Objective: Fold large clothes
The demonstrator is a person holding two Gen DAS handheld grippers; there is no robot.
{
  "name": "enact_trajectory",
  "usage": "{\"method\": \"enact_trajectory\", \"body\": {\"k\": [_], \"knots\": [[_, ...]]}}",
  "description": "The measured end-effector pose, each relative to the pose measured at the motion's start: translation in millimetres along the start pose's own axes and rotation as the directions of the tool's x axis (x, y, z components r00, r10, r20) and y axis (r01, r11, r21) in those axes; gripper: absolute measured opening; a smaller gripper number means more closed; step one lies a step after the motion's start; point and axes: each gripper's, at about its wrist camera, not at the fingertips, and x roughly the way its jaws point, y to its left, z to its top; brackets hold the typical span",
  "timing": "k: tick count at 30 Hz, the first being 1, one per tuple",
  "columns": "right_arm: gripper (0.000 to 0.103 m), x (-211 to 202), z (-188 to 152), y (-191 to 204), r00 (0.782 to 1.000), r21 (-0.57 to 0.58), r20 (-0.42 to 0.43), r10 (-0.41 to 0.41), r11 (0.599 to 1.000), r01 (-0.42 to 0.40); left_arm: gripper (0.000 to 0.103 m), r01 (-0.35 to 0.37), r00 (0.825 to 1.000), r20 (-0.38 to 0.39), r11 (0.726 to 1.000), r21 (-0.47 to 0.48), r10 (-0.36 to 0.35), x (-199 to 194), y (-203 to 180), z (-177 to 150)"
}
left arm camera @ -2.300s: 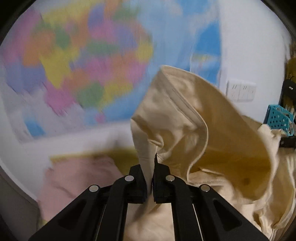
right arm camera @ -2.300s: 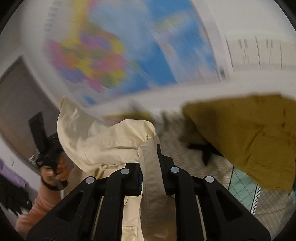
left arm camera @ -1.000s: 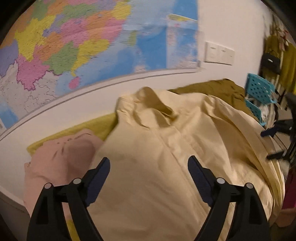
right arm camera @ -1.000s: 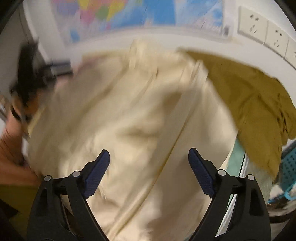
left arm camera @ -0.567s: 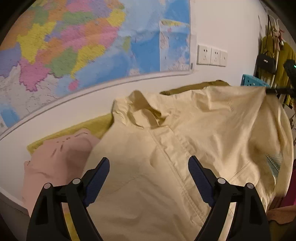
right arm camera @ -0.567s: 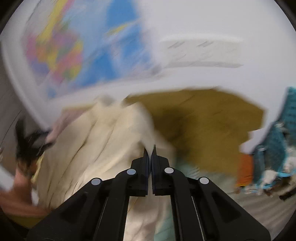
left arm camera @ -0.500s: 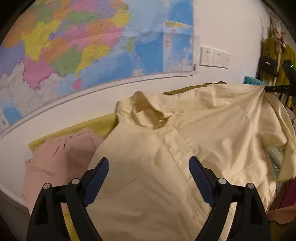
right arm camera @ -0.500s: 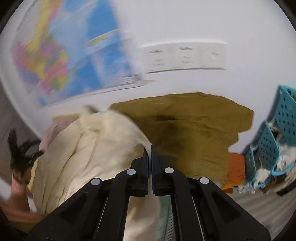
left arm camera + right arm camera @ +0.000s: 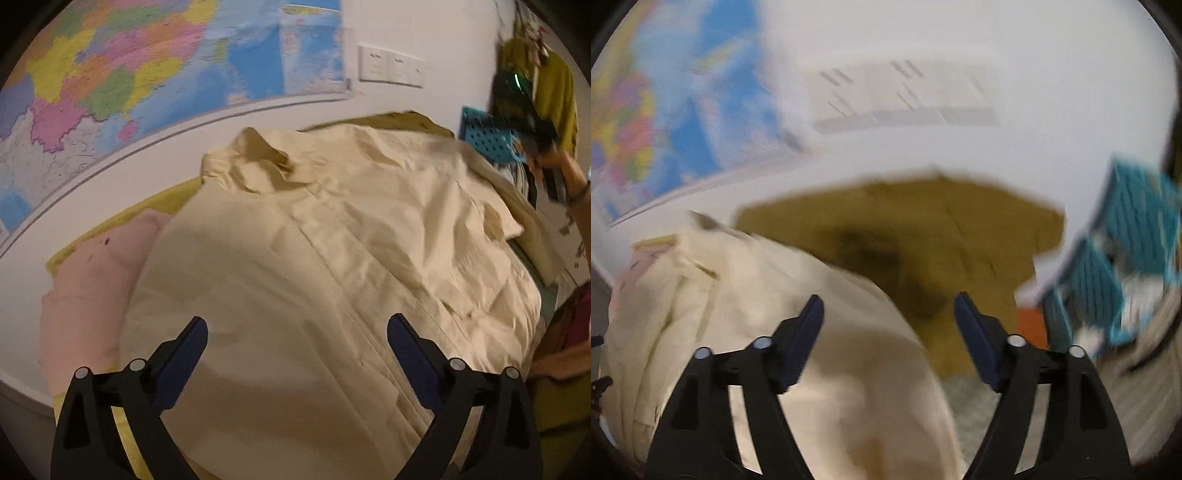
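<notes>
Basket (image 9: 487, 134) teal, contents unclear; cream shirt (image 9: 332, 277) spread flat beside it

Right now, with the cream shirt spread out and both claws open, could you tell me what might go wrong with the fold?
1. The cream cotton shirt overlaps the pink garment, so a low grab by the left claw might catch both.
2. Its right edge lies over the olive-brown garment near the right claw; same risk.
3. The crumpled collar could fold in creased.
</notes>
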Motion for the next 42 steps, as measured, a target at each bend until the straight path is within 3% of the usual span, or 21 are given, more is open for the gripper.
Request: {"method": "enact_trajectory", "body": {"k": [4,6,8,11,12,13,15,17,19,21,22,23,26,29,30,31,32,34,37,39,42], "knots": [[0.085,22,16,77,0.994,-0.198,-0.016,0.11,0.974,-0.111,0.094,-0.062,0.993,-0.101,0.998,0.023,0.064,29,-6,-6],[0.085,48,18,116,0.991,-0.29,-0.045,0.126,0.948,-0.133,0.085,-0.084,0.985,-0.148,0.996,0.018,0.086,43,-1,-7],[0.085,82,19,156,0.986,-0.372,-0.092,0.142,0.913,-0.166,0.056,-0.08,0.982,-0.173,0.997,-0.001,0.078,51,6,-10],[0.085,121,18,203,0.986,-0.46,-0.121,0.115,0.874,-0.158,0.021,-0.074,0.984,-0.163,0.997,-0.034,0.068,48,20,-12],[0.085,130,18,214,0.987,-0.484,-0.129,0.101,0.862,-0.151,0.015,-0.087,0.986,-0.147,0.994,-0.067,0.077,43,29,-11],[0.081,144,17,226,0.989,-0.524,-0.135,0.066,0.842,-0.128,0.005,-0.092,0.988,-0.131,0.991,-0.096,0.079,37,37,-9],[0.063,164,20,240,0.987,-0.551,-0.156,0.05,0.825,-0.128,0.004,-0.108,0.992,-0.078,0.982,-0.154,0.097,22,57,-3],[0.027,176,30,236,0.973,-0.491,-0.215,0.081,0.853,-0.18,0.004,-0.144,0.989,-0.022,0.965,-0.221,0.143,1,84,6],[0.004,176,43,225,0.968,-0.444,-0.226,0.108,0.873,-0.201,0.004,-0.19,0.979,0.025,0.947,-0.258,0.203,-18,107,16],[0.004,168,59,204,0.956,-0.342,-0.227,0.189,0.903,-0.259,0.003,-0.246,0.959,0.068,0.927,-0.285,0.275,-33,128,23],[0.004,165,68,190,0.945,-0.271,-0.225,0.237,0.916,-0.294,0.003,-0.295,0.937,0.092,0.903,-0.313,0.338,-43,145,27],[0.004,165,74,179,0.936,-0.214,-0.224,0.273,0.923,-0.32,0.003,-0.299,0.931,0.102,0.891,-0.342,0.352,-49,157,29],[0.004,178,88,131,0.884,0.062,-0.21,0.418,0.908,-0.415,0.004,-0.271,0.936,0.098,0.87,-0.412,0.339,-46,195,29],[0.004,207,75,112,0.877,0.175,-0.262,0.403,0.914,-0.367,0.017,-0.259,0.953,0.038,0.871,-0.417,0.302,-23,204,22],[0.005,210,72,112,0.879,0.171,-0.269,0.394,0.918,-0.359,0.017,-0.265,0.954,0.022,0.878,-0.398,0.298,-15,198,18],[0.008,210,69,113,0.883,0.164,-0.268,0.386,0.921,-0.352,0.027,-0.245,0.963,0.013,0.897,-0.368,0.269,-7,188,15],[0.01,207,67,114,0.889,0.155,-0.259,0.378,0.925,-0.348,0.051,-0.189,0.978,0.018,0.921,-0.342,0.208,-2,176,11],[0.019,198,68,116,0.903,0.133,-0.236,0.358,0.933,-0.335,0.072,-0.137,0.988,0.034,0.947,-0.291,0.153,2,152,3],[0.037,176,67,120,0.93,0.058,-0.193,0.312,0.95,-0.307,0.08,-0.08,0.995,0.043,0.97,-0.23,0.093,0,121,-10],[0.04,156,64,126,0.93,0.021,-0.168,0.326,0.945,-0.327,0.084,-0.034,0.998,0.042,0.974,-0.225,0.045,-3,108,-21],[0.056,129,55,141,0.918,-0.038,-0.153,0.365,0.926,-0.375,0.088,-0.021,0.999,0.035,0.974,-0.226,0.03,-12,94,-37]]}}
